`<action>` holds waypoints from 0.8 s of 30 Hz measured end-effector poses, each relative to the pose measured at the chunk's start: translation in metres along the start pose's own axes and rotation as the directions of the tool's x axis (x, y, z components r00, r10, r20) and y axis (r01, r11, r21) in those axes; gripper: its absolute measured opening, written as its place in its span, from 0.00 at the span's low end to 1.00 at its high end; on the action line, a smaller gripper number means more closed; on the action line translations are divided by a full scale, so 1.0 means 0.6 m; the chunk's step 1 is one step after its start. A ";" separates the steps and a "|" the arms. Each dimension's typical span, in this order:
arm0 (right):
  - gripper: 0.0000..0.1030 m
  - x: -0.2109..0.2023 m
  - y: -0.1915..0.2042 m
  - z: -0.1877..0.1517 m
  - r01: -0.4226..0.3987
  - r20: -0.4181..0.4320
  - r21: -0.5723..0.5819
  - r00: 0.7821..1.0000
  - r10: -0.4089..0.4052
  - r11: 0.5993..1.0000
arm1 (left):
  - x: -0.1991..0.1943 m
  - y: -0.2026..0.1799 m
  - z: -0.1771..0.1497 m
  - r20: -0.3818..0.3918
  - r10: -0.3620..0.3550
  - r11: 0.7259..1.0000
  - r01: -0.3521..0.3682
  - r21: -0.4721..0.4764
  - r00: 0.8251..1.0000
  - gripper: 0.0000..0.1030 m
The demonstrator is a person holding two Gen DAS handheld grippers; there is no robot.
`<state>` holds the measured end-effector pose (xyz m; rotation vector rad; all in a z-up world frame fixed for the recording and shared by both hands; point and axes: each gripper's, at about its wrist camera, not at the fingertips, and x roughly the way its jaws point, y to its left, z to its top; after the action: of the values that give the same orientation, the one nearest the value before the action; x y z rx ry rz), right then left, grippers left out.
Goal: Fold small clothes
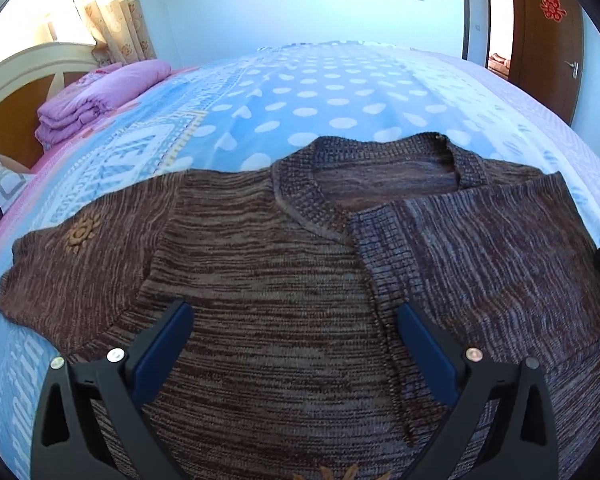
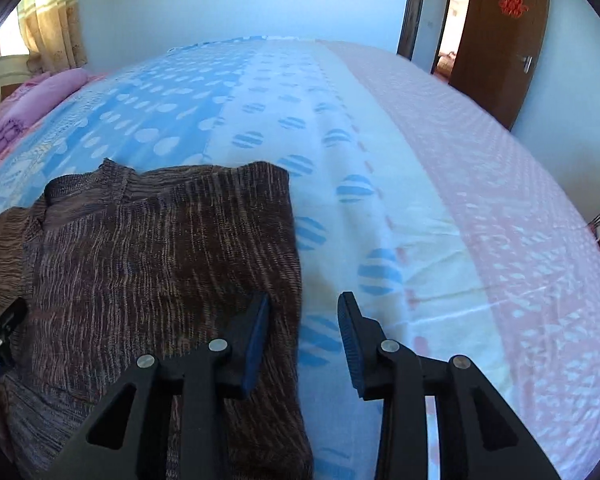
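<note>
A brown knitted sweater lies flat on the bed with its neckline away from me. Its left sleeve, which has an orange sun motif, is spread out to the side. The right side is folded over the front. My left gripper hovers over the chest, wide open and holding nothing. In the right wrist view the sweater fills the left half. My right gripper straddles the sweater's right edge, with one finger over the knit and the other over the sheet. It is open and its pads do not press on the cloth.
The bed sheet is blue with white dots and turns pink on the right. A folded purple blanket lies by the headboard at far left. A brown door stands open at the back right.
</note>
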<state>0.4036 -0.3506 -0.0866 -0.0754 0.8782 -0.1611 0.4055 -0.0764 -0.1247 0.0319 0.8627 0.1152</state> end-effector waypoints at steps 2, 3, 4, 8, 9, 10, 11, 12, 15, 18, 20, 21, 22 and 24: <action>0.35 -0.033 0.020 0.000 0.024 0.061 -0.034 0.998 -0.022 0.999 | 0.001 0.004 -0.001 -0.005 -0.008 1.000 0.008 -0.015 1.000 1.00; 0.35 -0.048 0.031 0.002 -0.011 0.080 -0.039 0.997 0.014 0.999 | 0.002 0.005 -0.001 -0.008 -0.012 1.000 0.012 -0.018 1.000 1.00; 0.36 -0.060 0.042 0.002 -0.073 0.087 -0.040 0.993 0.077 0.997 | 0.004 0.007 -0.001 -0.011 -0.018 1.000 0.018 -0.024 1.000 1.00; 0.36 -0.037 0.079 -0.014 -0.072 0.017 -0.088 0.997 0.074 0.993 | 0.007 0.018 0.000 -0.024 -0.046 0.998 0.045 -0.055 0.999 1.00; 0.38 -0.021 0.073 -0.021 -0.050 -0.009 -0.077 0.999 0.050 0.996 | 0.005 0.024 -0.001 -0.024 -0.050 0.996 0.048 -0.069 0.998 1.00; 0.50 -0.011 0.064 -0.029 -0.034 0.002 -0.066 0.999 0.034 0.997 | 0.004 0.034 -0.003 -0.032 -0.041 0.996 0.038 -0.082 0.999 1.00; 0.55 -0.010 0.056 -0.032 -0.018 0.013 -0.060 1.000 0.018 0.998 | 0.004 0.045 -0.005 -0.042 -0.027 0.995 0.023 -0.093 0.999 1.00; 0.63 -0.010 0.046 -0.032 -0.008 0.011 -0.038 1.000 0.009 0.999 | 0.002 0.055 -0.008 -0.045 -0.025 0.994 0.020 -0.105 0.999 1.00; 0.71 0.001 0.020 -0.034 -0.038 -0.008 0.036 0.999 0.038 0.999 | -0.008 0.096 -0.017 -0.044 -0.027 0.990 0.021 -0.141 0.999 1.00; 0.71 0.005 0.024 -0.031 -0.022 0.004 0.025 1.000 0.021 0.999 | -0.026 0.134 -0.027 -0.026 -0.008 0.989 0.004 -0.148 1.000 1.00; 0.71 0.004 0.032 -0.030 -0.003 0.016 0.010 1.000 0.003 1.000 | -0.043 0.159 -0.034 -0.006 0.013 0.989 -0.014 -0.144 1.000 1.00; 0.71 0.002 0.036 -0.032 -0.003 0.017 0.011 1.000 0.003 1.000 | -0.050 0.169 -0.037 0.003 0.021 0.989 -0.021 -0.146 1.000 1.00; 0.71 -0.001 0.032 -0.035 -0.011 0.016 0.018 1.000 0.011 1.000 | -0.059 0.185 -0.041 0.010 0.038 0.988 -0.036 -0.153 0.999 1.00; 0.71 -0.004 0.025 -0.039 -0.032 0.013 0.035 0.999 0.031 0.999 | -0.070 0.210 -0.049 0.015 0.050 0.985 -0.046 -0.163 0.999 1.00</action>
<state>0.3858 -0.3352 -0.1014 -0.0296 0.8630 -0.1466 0.3452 0.0432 -0.1024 -0.0995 0.8310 0.2300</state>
